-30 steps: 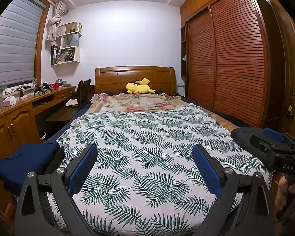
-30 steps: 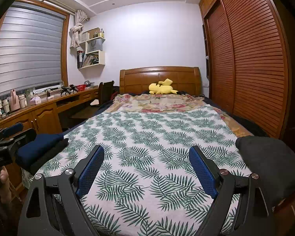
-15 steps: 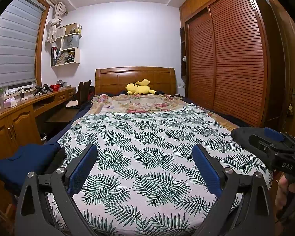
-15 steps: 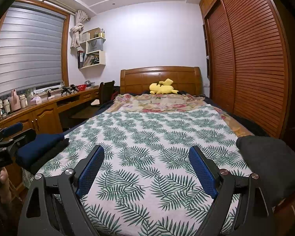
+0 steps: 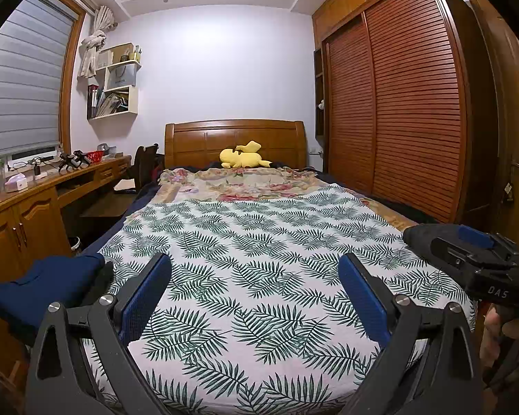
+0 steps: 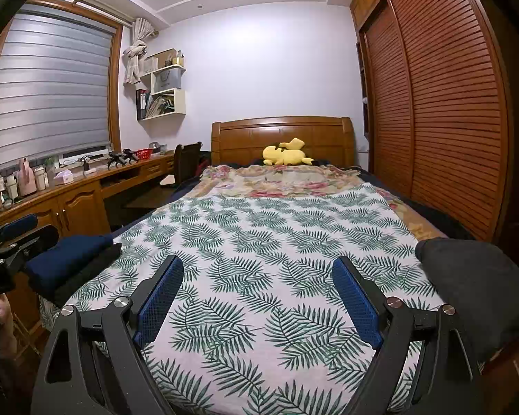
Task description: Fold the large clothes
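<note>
A folded navy garment (image 5: 41,283) lies on a black one at the bed's near left corner; it also shows in the right wrist view (image 6: 69,259). A dark grey garment (image 6: 474,283) lies bunched at the near right corner, partly hidden behind the right gripper's body (image 5: 474,263) in the left wrist view. My left gripper (image 5: 254,294) is open and empty above the leaf-print sheet (image 5: 259,242). My right gripper (image 6: 257,294) is open and empty above the same sheet (image 6: 266,235). Both are held at the foot of the bed.
A yellow plush toy (image 5: 244,159) lies by the wooden headboard (image 5: 235,138). A floral blanket (image 5: 242,183) covers the far part of the bed. A wooden desk with cabinets (image 6: 72,200) runs along the left. Slatted wardrobe doors (image 5: 398,121) line the right.
</note>
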Motion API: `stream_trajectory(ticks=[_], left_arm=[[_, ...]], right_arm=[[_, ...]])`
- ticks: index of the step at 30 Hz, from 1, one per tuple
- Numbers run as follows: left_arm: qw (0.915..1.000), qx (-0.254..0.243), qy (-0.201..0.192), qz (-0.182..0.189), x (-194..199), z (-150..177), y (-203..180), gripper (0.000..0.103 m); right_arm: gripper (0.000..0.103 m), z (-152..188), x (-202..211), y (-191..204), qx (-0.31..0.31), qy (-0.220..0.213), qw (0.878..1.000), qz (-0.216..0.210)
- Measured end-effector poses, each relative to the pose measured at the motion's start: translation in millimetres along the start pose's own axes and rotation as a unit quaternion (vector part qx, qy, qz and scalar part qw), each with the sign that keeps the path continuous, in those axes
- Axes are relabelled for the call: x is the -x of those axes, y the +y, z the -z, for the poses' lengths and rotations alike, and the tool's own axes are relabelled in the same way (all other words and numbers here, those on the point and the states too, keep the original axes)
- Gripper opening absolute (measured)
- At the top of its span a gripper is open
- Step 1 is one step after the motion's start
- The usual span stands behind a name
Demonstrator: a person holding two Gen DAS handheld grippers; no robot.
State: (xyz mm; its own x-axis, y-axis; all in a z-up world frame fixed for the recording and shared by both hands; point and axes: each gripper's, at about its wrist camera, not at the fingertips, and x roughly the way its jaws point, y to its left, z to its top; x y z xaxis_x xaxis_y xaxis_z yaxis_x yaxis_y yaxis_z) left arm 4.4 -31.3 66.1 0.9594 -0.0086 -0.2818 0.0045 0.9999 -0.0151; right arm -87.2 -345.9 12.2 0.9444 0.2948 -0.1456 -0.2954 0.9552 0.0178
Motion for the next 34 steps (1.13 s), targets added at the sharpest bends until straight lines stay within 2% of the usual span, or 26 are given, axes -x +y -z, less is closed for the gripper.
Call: stream_trajectory(ticks=[34], left_arm=[[1.0000,-0.001,0.001,0.004,1.6,-2.2,0.5,0.097]], right_arm=[[0.089,0.5,0.9,0.6,0.000,-0.003,1.000,0.000]])
